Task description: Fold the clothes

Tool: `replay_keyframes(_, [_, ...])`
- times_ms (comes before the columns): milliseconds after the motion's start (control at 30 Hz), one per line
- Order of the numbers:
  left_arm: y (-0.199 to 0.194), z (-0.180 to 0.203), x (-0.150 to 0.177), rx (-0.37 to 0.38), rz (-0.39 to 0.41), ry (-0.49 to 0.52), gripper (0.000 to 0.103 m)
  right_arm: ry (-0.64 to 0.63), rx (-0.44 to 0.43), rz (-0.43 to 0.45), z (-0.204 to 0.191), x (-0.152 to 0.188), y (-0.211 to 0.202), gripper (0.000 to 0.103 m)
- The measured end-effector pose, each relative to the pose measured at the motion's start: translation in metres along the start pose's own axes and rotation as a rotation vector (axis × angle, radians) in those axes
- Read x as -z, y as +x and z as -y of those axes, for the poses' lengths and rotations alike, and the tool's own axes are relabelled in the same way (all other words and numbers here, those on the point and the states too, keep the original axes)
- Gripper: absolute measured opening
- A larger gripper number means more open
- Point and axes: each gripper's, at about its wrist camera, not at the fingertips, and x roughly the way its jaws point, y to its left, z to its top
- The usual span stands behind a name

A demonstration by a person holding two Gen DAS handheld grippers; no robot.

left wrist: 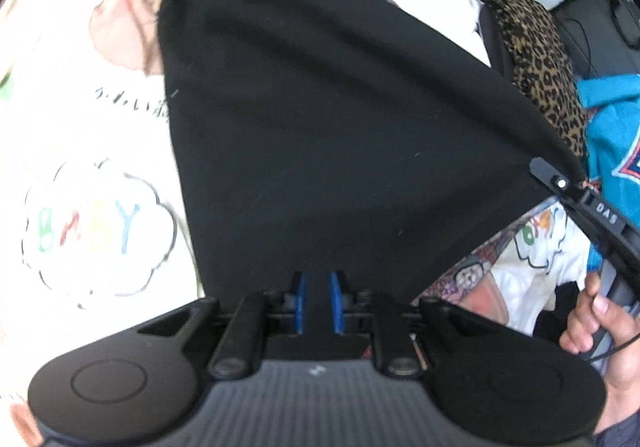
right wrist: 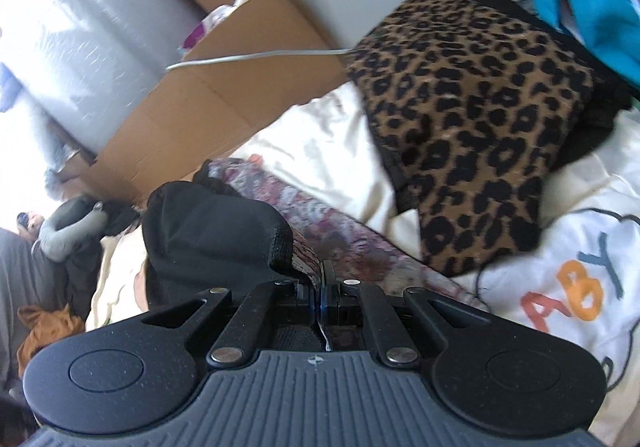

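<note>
The black garment hangs stretched between the two grippers, above a white bedsheet printed with coloured letters in cloud outlines. In the left wrist view it spreads as a broad dark sheet whose long axis runs from the near bottom edge up and away to a bunched far end at the top of the picture; its lower right edge is pulled taut on a diagonal toward the right gripper. The left gripper is clamped on the near edge of the cloth, blue pads pressing a fold between them with only a narrow gap. The right gripper has its jaws drawn fully together on a thin edge of fabric; from there the black garment rises in a rounded hump to the left.

Under the black cloth lies a floral patterned fabric, showing along the right-hand side. A leopard-print garment lies just beyond, on the sheet, and a teal garment sits further right. The person's right hand grips the handle of the right-hand tool. A cardboard box stands past the sheet's far edge, with a white cable across it. The bare sheet to the left offers the most open room.
</note>
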Motion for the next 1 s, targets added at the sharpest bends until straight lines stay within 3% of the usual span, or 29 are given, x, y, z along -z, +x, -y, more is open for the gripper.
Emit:
replay_keyframes(133, [0.012, -0.008, 0.033, -0.01, 0.008, -0.076, 0.015, 0.058, 0.036, -0.002, 0.013, 0.011, 0.002, 0.0])
replay_keyframes(300, [0.037, -0.02, 0.073, 0.047, 0.006, -0.195, 0.019, 0.105, 0.019, -0.004, 0.024, 0.019, 0.005, 0.0])
replay_keyframes(500, [0.051, -0.027, 0.095, 0.087, 0.016, -0.29, 0.026, 0.157, -0.003, -0.016, 0.033, 0.023, 0.013, 0.004])
replay_keyframes(667, [0.045, -0.034, 0.099, 0.125, 0.049, -0.359, 0.035, 0.198, -0.005, -0.021, 0.041, 0.025, 0.017, 0.005])
replay_keyframes(767, [0.037, -0.032, 0.096, 0.105, 0.08, -0.357, 0.035, 0.209, -0.009, -0.024, 0.045, 0.025, 0.018, 0.005])
replay_keyframes(867, [0.04, -0.034, 0.099, 0.12, 0.096, -0.363, 0.042, 0.216, -0.026, -0.02, 0.048, 0.026, 0.02, 0.005])
replay_keyframes(1000, [0.056, -0.033, 0.101, 0.138, 0.094, -0.382, 0.04, 0.226, -0.031, -0.025, 0.052, 0.027, 0.021, 0.006])
